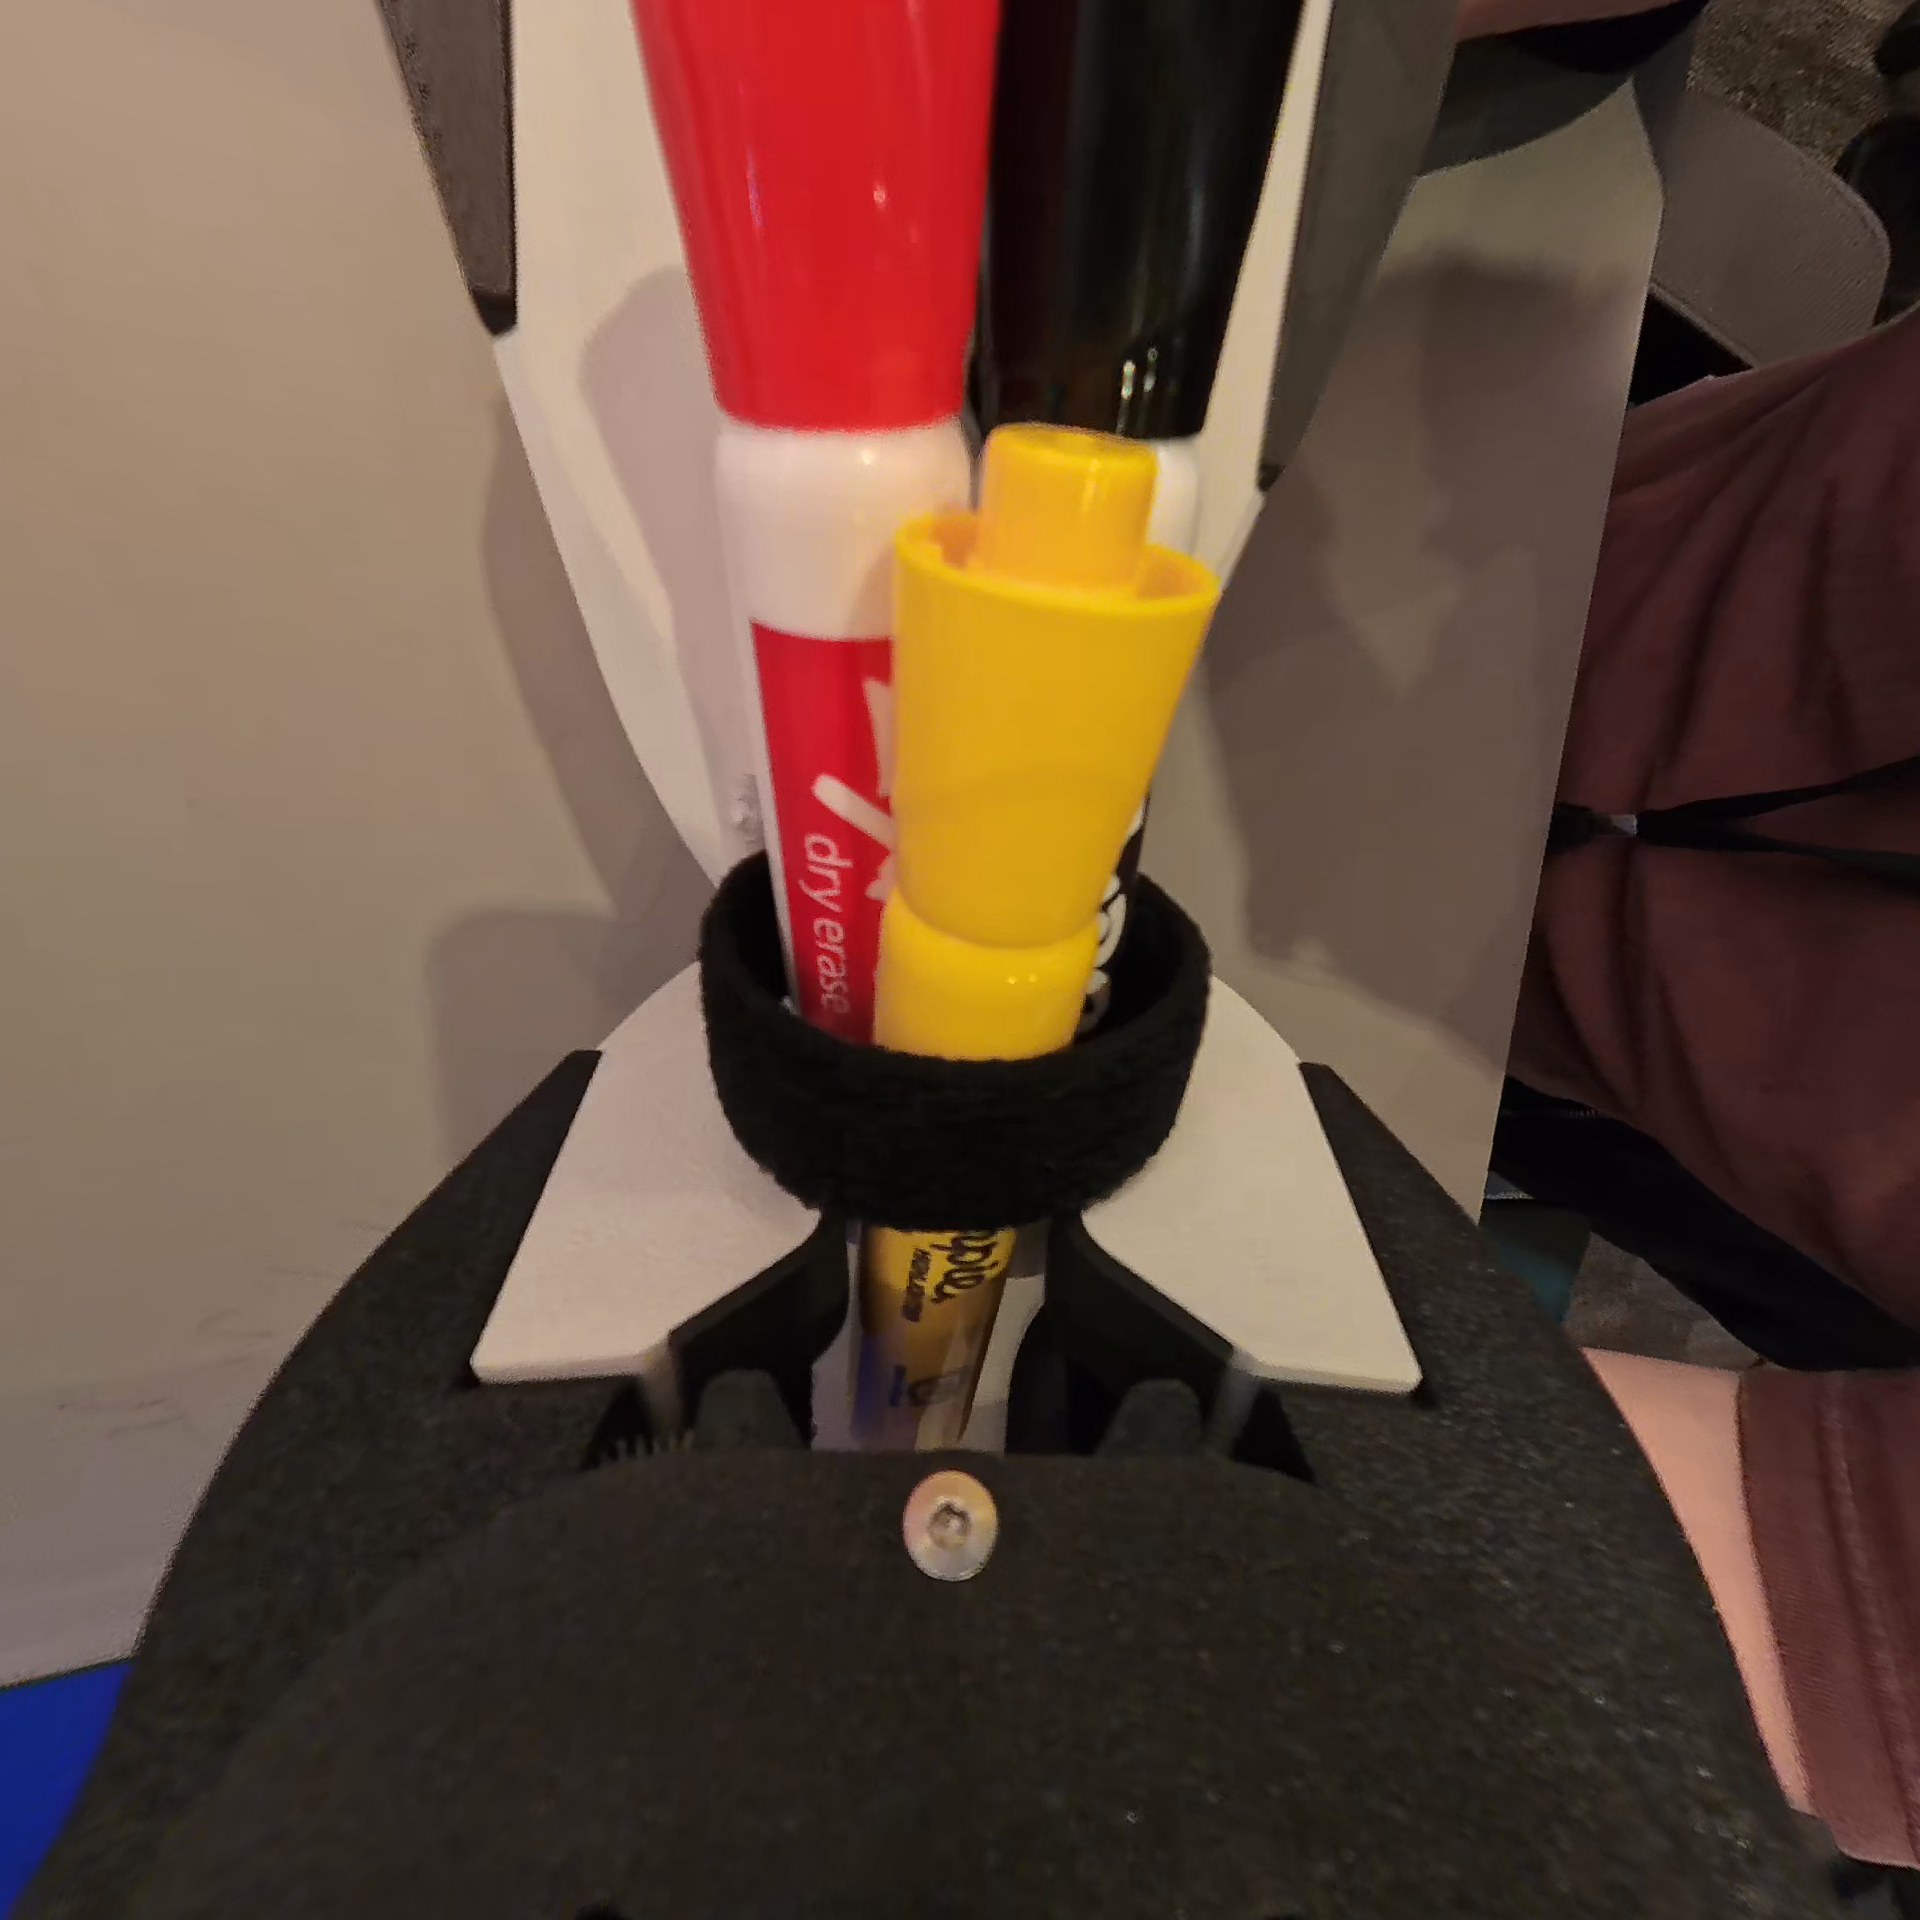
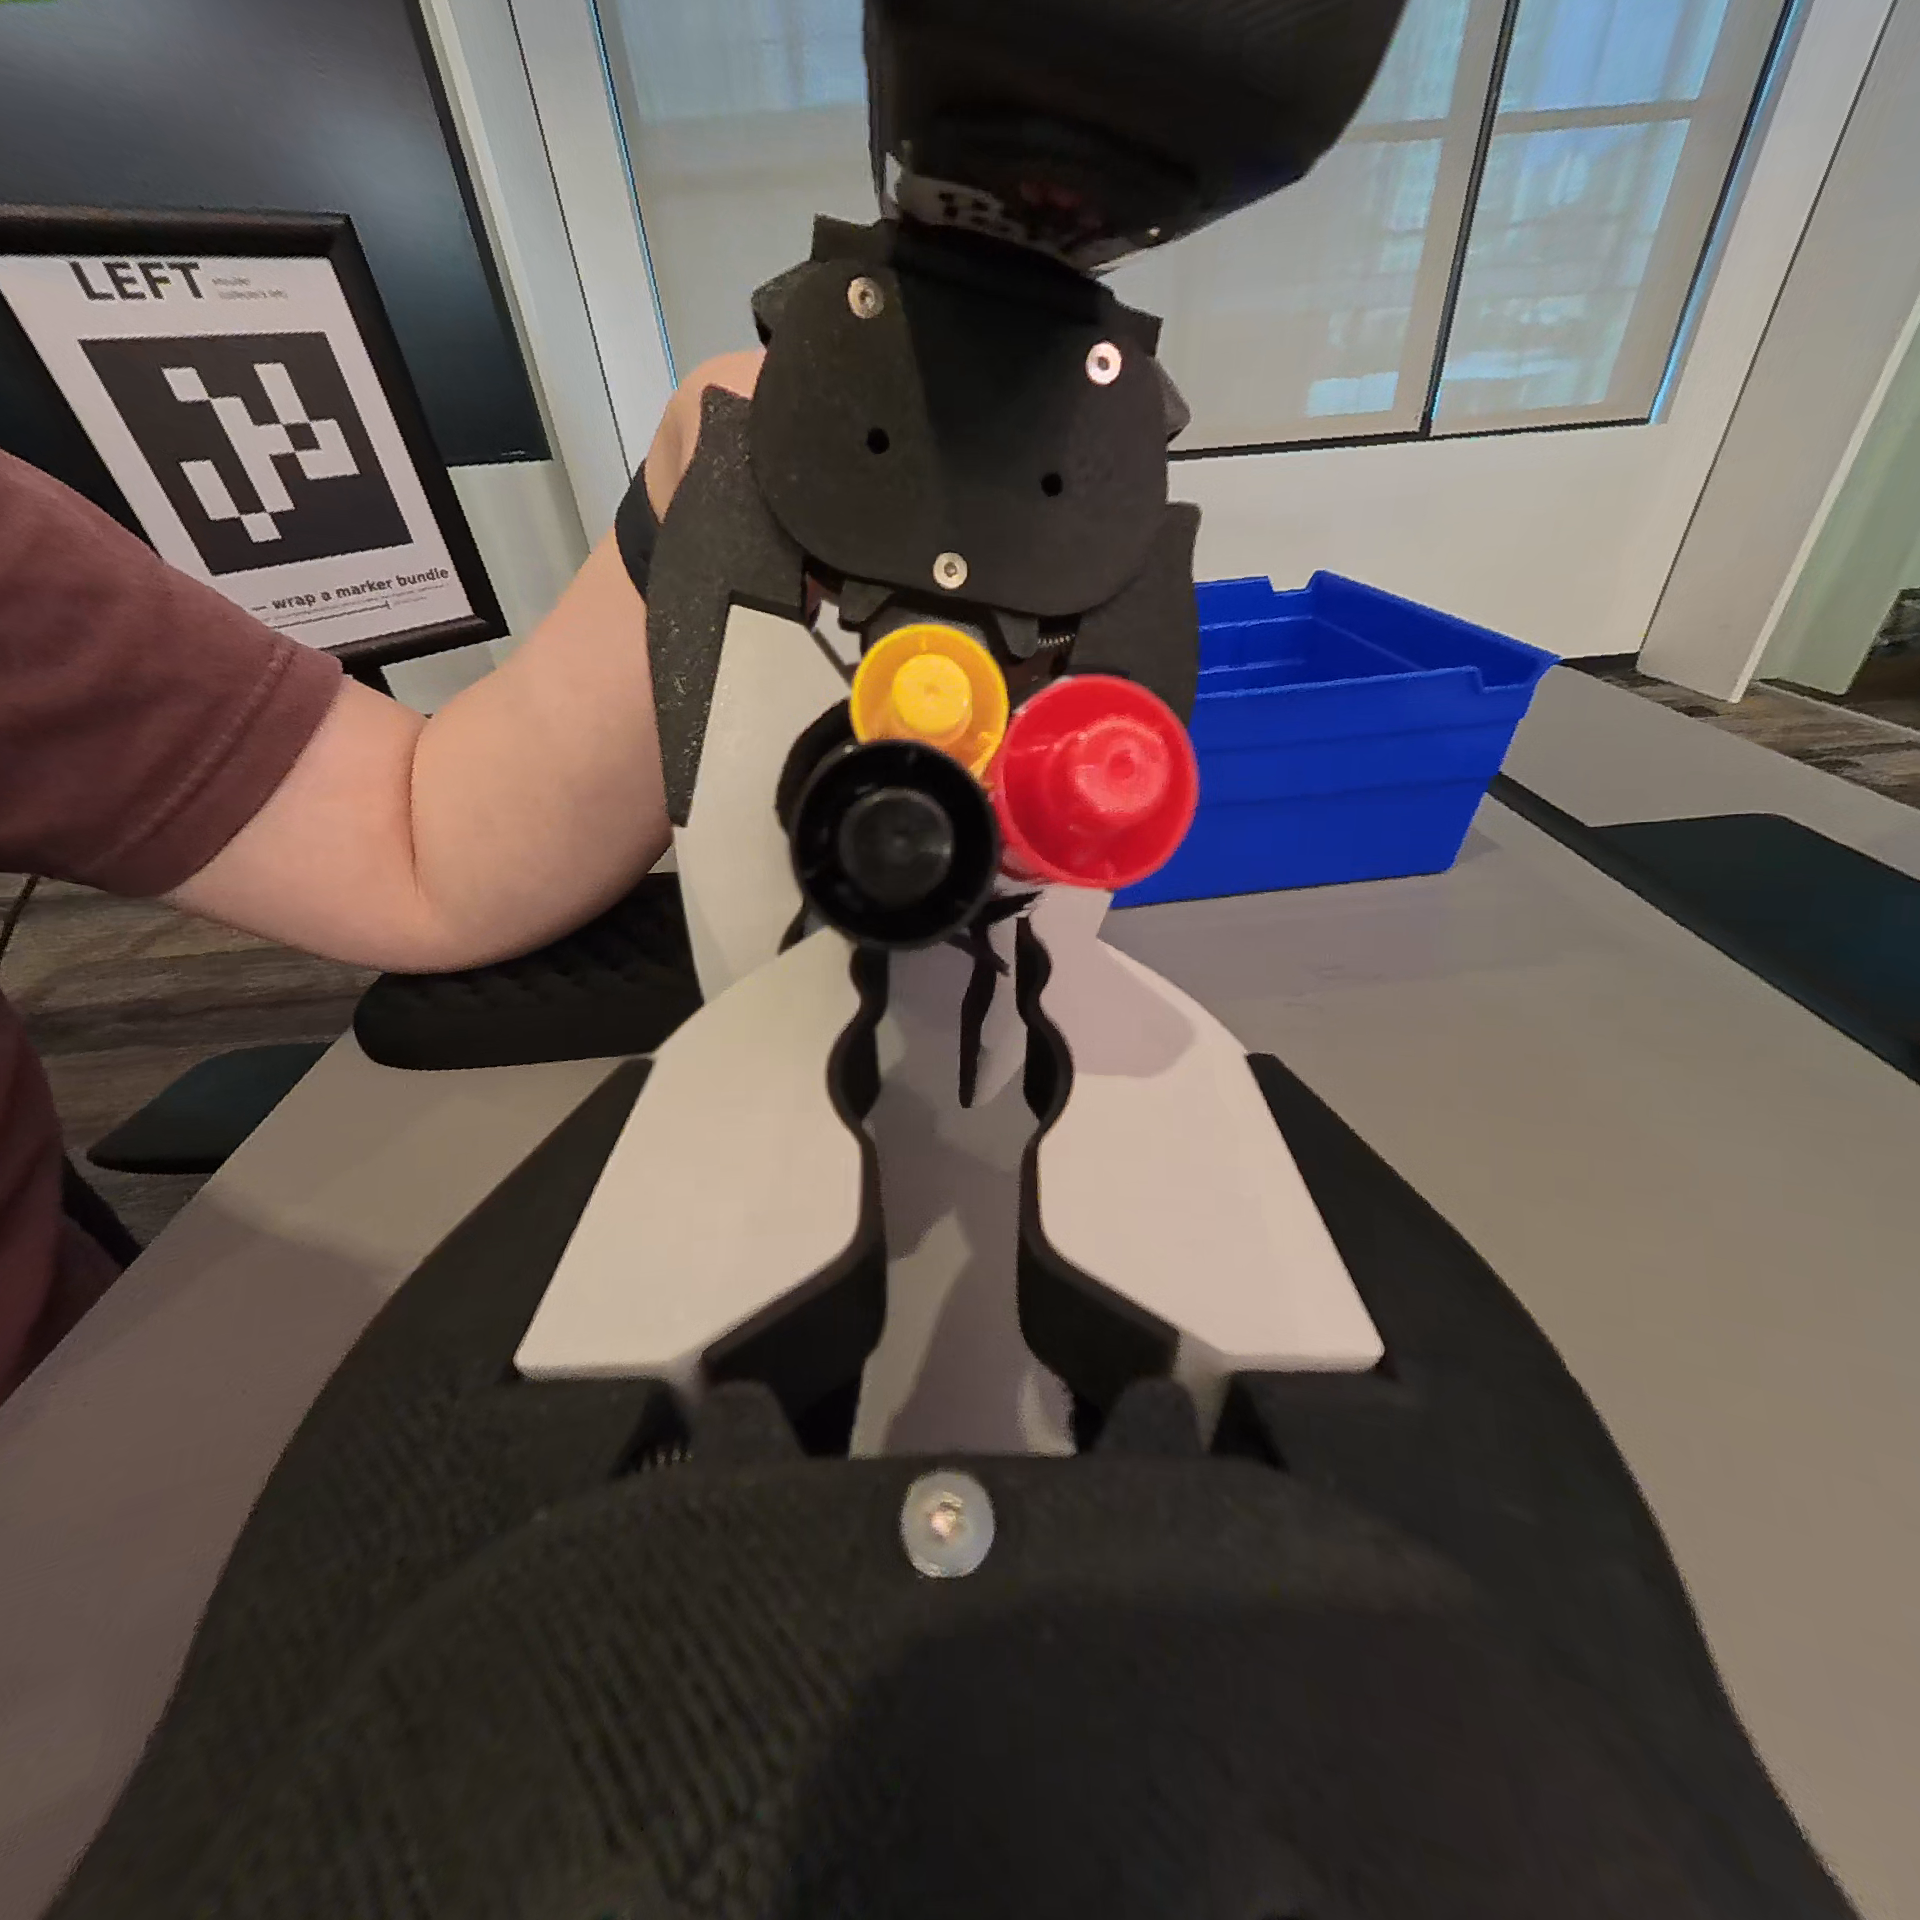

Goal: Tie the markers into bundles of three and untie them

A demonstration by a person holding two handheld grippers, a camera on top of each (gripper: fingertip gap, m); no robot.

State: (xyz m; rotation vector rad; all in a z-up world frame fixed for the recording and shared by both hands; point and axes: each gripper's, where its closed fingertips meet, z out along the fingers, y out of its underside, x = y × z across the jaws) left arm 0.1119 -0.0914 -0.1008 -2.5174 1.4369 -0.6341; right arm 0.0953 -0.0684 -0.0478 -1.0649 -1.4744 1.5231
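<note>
The left gripper (image 2: 914,727) is clamped on the bundle's rear end, its long axis pointing cap-first straight at the right gripper (image 2: 951,997). The right gripper's jaws stand slightly apart just below the black marker (image 2: 894,842), gripping nothing. Beside the black marker sit the red marker (image 2: 1091,779) and yellow highlighter (image 2: 928,698), all ringed by a black strap (image 1: 951,1101).

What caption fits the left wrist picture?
Left gripper holding red marker, black marker and yellow highlighter, bundled by a black strap.
</note>
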